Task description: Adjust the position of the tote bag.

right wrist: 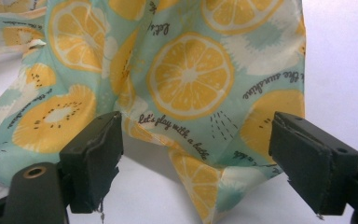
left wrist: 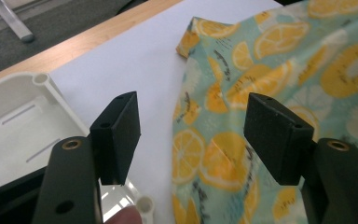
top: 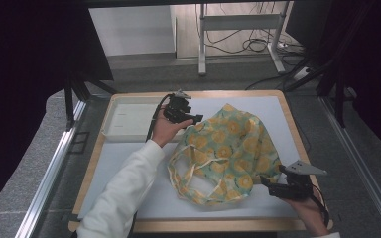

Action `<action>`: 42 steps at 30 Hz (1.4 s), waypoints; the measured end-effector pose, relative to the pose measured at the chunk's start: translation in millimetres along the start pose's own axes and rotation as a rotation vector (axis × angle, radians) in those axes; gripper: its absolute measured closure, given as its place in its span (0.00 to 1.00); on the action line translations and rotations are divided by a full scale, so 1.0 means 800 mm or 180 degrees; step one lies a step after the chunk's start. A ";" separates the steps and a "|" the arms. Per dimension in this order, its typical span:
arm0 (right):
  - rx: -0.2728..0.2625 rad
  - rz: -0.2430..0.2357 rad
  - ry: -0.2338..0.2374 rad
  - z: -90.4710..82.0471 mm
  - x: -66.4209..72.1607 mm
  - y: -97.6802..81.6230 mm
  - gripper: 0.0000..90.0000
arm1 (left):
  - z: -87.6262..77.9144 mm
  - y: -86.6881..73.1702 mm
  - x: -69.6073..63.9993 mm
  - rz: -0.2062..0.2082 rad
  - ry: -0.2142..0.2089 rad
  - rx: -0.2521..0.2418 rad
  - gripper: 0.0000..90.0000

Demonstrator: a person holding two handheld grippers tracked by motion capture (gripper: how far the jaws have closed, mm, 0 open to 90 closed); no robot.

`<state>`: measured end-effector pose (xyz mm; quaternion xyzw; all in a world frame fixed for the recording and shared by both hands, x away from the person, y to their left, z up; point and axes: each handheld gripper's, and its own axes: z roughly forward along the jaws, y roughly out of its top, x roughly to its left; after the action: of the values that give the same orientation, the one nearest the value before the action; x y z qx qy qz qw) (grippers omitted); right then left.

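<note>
I see the lemon-print fabric bag [top: 228, 151] lying crumpled on the white mat [top: 129, 168] that covers the table [top: 96, 148], a little right of the middle, its pale handles [top: 196, 171] looped out toward the near edge. The fabric is mint green with orange and yellow citrus slices and some script lettering.

My left hand-held gripper [top: 194, 119] sits at the far left corner of the bag, held in the left hand [top: 162, 131], whose white sleeve [top: 121, 193] comes in from the bottom. In the left gripper view the left hand-held gripper [left wrist: 193, 135] has its jaws standing wide apart, with the bag's edge [left wrist: 261, 84] lying on the mat between and beyond them; the pads do not press on the cloth. Just left of that gripper is a shallow white plastic tray [top: 126, 121], lying on the table near the far left corner.

My right hand-held gripper [top: 267, 182] is at the near right side of the bag, its grey three-cornered plate on top. In the right gripper view the right hand-held gripper [right wrist: 196, 158] is also spread wide, with a pointed fold of the bag [right wrist: 191, 74] hanging between the two pads and touching neither.
</note>
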<state>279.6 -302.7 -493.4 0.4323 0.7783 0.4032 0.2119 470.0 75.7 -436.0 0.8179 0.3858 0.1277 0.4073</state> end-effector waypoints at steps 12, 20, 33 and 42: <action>-0.0007 -0.0045 -0.0020 -0.001 0.001 0.000 0.20 | 0.031 0.009 -0.003 0.0038 0.0036 0.0103 0.40; 0.0000 -0.0080 -0.0051 -0.001 0.003 0.001 0.20 | 0.046 0.008 -0.008 0.0060 0.0003 0.0204 0.39; 0.0009 -0.0105 -0.0063 0.000 0.002 0.000 0.20 | 0.078 -0.003 -0.032 0.0212 -0.0066 0.0360 0.38; 0.0032 -0.0114 -0.0063 0.001 0.003 0.000 0.20 | 0.062 0.017 -0.014 0.0153 0.0037 0.0102 0.39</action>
<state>278.8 -300.5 -493.8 0.4233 0.7858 0.3911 0.2245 495.5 34.2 -455.5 0.8326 0.3704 0.1360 0.3887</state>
